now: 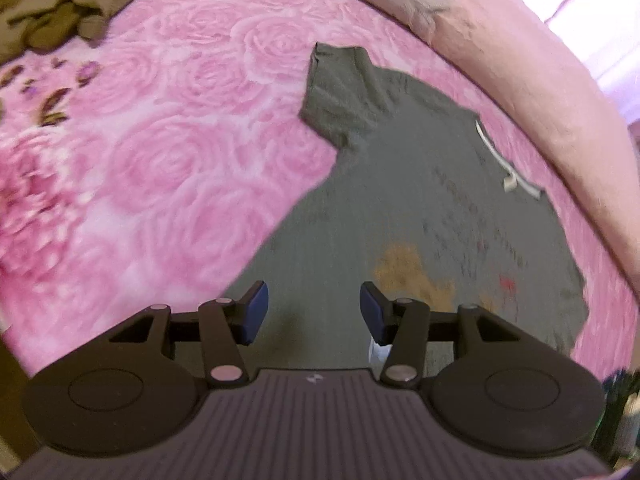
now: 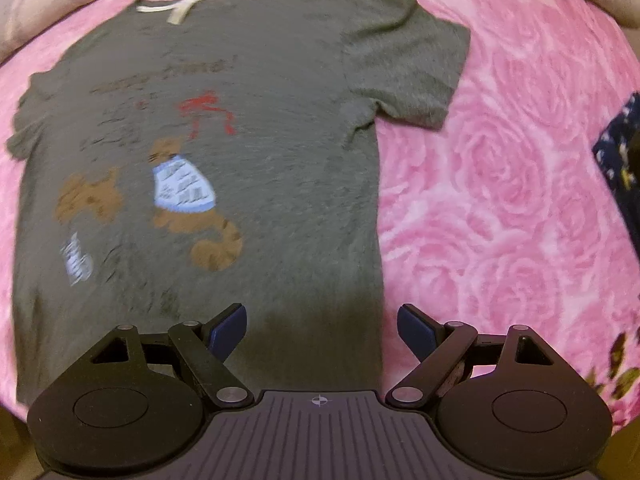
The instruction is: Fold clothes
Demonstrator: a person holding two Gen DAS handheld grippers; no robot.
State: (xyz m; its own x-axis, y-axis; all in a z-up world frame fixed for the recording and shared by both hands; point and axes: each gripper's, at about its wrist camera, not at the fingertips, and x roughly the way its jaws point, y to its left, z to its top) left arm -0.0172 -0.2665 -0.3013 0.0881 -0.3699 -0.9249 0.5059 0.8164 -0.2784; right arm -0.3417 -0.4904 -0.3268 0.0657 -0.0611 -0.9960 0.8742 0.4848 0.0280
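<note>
A grey T-shirt point(image 2: 260, 128) with a cartoon print lies spread flat on a pink rose-patterned bedspread point(image 2: 500, 200), collar at the far side. The same T-shirt point(image 1: 400, 184) fills the middle of the left wrist view, one sleeve stretched out to the far left. My left gripper point(image 1: 314, 312) hovers open over the shirt's lower part, nothing between its blue pads. Near the shirt's bottom hem and its right side edge hangs my right gripper point(image 2: 322, 330), wide open and holding nothing.
Crumpled olive-brown clothes point(image 1: 60, 4) lie at the far left on the bedspread point(image 1: 160, 140). A pink blanket or pillow roll point(image 1: 520, 60) runs along the far edge. A dark blue patterned cloth point(image 2: 620, 160) sits at the right edge.
</note>
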